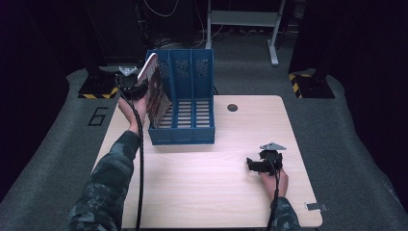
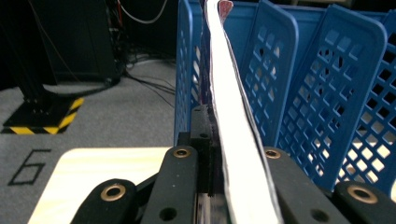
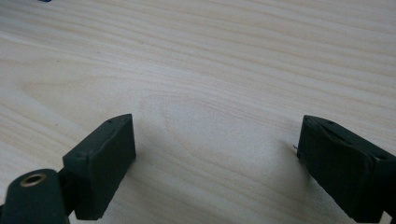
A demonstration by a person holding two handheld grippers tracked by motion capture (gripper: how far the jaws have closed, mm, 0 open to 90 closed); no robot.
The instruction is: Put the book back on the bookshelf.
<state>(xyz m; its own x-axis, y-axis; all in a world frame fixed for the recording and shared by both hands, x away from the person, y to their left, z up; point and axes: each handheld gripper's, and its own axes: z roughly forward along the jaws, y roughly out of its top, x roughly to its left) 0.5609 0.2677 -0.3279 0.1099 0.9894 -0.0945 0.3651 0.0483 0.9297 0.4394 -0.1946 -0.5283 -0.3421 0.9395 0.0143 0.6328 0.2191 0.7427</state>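
A blue three-slot file rack (image 1: 192, 137) stands at the back left of the pale wood table (image 1: 216, 192). A thin book with a dark red cover (image 1: 153, 91) stands tilted in the rack's left slot, its top leaning left over the wall. My left gripper (image 1: 132, 86) is beside the rack, shut on the book's edge. In the left gripper view the white page edge (image 2: 233, 154) runs up between the jaws of the left gripper (image 2: 219, 135), between the blue walls (image 2: 327, 93). My right gripper (image 1: 255, 164) rests at the table's right, open (image 3: 217, 154) over bare wood.
A round cable hole (image 1: 232, 107) sits behind the rack's right side. A small metal clip (image 1: 317, 207) lies at the front right corner. Yellow-black striped stand bases (image 1: 98, 94) and a floor mark "6" (image 1: 98, 116) are off the table's left.
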